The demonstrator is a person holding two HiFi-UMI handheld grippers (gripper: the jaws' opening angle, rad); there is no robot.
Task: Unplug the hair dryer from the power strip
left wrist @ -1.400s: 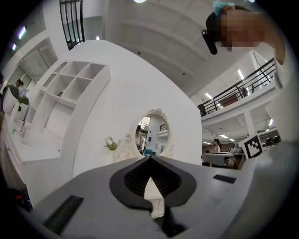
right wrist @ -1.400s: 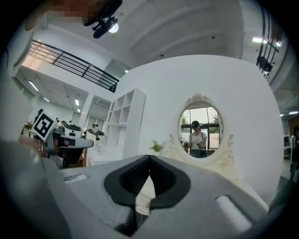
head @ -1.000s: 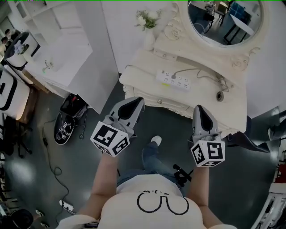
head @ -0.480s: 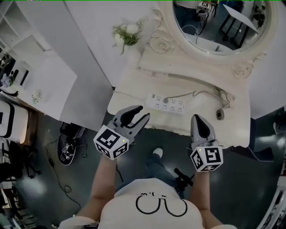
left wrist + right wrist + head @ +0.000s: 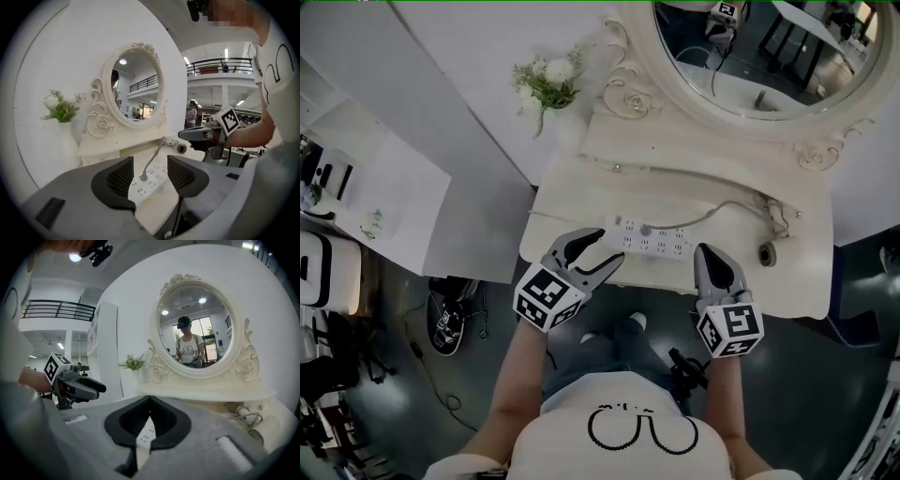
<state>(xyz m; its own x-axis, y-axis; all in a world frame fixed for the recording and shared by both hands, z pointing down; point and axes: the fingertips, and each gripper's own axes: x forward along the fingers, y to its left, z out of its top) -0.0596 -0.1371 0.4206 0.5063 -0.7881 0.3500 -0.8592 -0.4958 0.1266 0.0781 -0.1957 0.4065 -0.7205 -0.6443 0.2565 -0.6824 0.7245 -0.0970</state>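
A white power strip [image 5: 649, 239] lies near the front edge of the cream dressing table [image 5: 572, 187]. A grey plug [image 5: 645, 229] sits in it, and its cable runs right to the hair dryer [image 5: 766, 253]. My left gripper [image 5: 602, 251] hovers at the strip's left end; its jaws have just been opening and hold nothing. Between them, in the left gripper view, the strip [image 5: 151, 182] and plug [image 5: 143, 176] show ahead. My right gripper [image 5: 705, 251] is shut and empty just right of the strip, whose end [image 5: 146, 434] shows through the gap below its pads.
An oval mirror [image 5: 759, 47] stands at the back of the table, with a vase of flowers [image 5: 546, 82] on the left. White shelving [image 5: 366, 178] is to the left. Shoes [image 5: 445, 323] and cables lie on the dark floor.
Both grippers have come forward and down to the table's front edge by the power strip. The left jaws went from shut to open; the right stayed shut.
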